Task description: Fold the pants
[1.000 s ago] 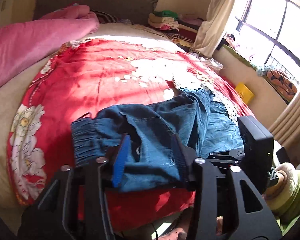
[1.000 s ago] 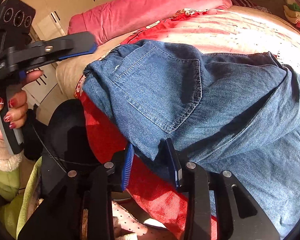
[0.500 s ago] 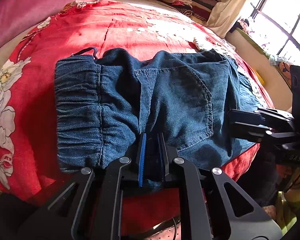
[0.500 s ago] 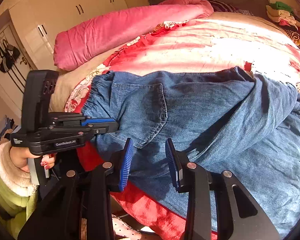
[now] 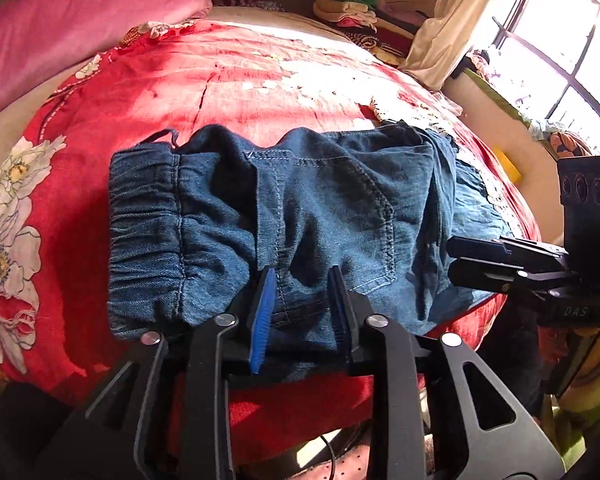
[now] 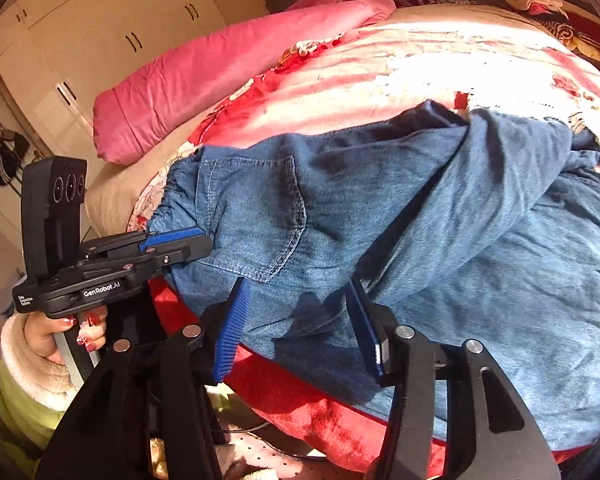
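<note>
On the bed: the blue denim pants with an elastic gathered waistband (image 5: 284, 216) lie across the red floral quilted bedspread (image 5: 228, 80), close to its near edge, with the waistband toward the left gripper's side.
Pants layout: the back pocket faces up; in the right wrist view the leg cloth (image 6: 500, 208) is bunched and doubled over itself farther along, not flat.
Left gripper (image 5: 302, 312): its jaws stand apart at the near hem of the seat area, straddling the cloth edge without pinching it.
Right gripper (image 6: 296, 320): its jaws are spread wide over the near edge of the denim just below the pocket, holding nothing.
Step in hand: judged to be a release or re-grip between folds, both tools poised at the near edge.
Next move: likely calls for closing each pair of jaws on the near edge layers and carrying them across, or first smoothing the rumpled legs.
Care needed: catch all denim layers and none of the bedspread beneath.
Background: a rolled pink duvet (image 6: 228, 68) lies well apart at the head of the bed.
</note>
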`<state>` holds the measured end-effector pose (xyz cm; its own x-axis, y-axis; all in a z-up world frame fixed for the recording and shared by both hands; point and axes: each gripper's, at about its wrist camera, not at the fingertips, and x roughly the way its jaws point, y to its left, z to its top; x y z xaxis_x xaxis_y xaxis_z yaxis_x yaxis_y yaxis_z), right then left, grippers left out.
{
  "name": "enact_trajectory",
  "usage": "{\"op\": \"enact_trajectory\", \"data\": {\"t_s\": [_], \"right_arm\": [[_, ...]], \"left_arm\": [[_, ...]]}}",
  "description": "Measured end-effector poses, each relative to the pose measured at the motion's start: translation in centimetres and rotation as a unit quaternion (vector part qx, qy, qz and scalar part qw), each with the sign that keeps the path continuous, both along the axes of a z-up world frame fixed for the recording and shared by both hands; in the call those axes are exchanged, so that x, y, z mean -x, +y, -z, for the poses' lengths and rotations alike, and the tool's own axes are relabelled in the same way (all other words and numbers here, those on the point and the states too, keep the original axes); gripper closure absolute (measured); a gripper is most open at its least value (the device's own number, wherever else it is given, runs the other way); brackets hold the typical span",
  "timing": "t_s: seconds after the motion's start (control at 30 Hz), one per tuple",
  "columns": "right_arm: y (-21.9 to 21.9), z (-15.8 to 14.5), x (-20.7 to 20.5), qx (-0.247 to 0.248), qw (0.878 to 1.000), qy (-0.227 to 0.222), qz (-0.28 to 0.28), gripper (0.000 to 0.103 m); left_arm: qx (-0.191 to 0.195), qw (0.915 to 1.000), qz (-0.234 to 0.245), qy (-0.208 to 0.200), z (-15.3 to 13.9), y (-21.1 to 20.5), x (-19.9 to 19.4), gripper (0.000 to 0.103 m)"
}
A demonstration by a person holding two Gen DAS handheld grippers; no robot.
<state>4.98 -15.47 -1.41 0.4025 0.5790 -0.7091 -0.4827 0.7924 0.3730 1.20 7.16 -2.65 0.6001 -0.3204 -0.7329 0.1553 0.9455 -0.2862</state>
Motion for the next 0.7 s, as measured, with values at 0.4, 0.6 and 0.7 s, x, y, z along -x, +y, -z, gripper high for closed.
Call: {"op": "enact_trajectory", "data": {"t_s": [0.4,0.6,0.7], "right_arm": [[-6.2,-2.4,0.1,0.014,0.995,-0.046,0.091,0.025],[-9.1,-2.2,-1.0,0.019,0.991,-0.044,0.127,0.021],[-10.1,-2.4,-2.2,0.025,0.989,-0.042,0.139,0.019]], "left_arm": [[-0.023,0.9984,0.043,-0.028,-4.0,-5.1,-0.2,0.048],[-0.015,0.9968,0.076,-0.022,-3.4,-8.0,-1.4,0.045],[-0.003,0.9955,0.094,-0.013,-2.7,-9.4,-2.2,0.045]]}}
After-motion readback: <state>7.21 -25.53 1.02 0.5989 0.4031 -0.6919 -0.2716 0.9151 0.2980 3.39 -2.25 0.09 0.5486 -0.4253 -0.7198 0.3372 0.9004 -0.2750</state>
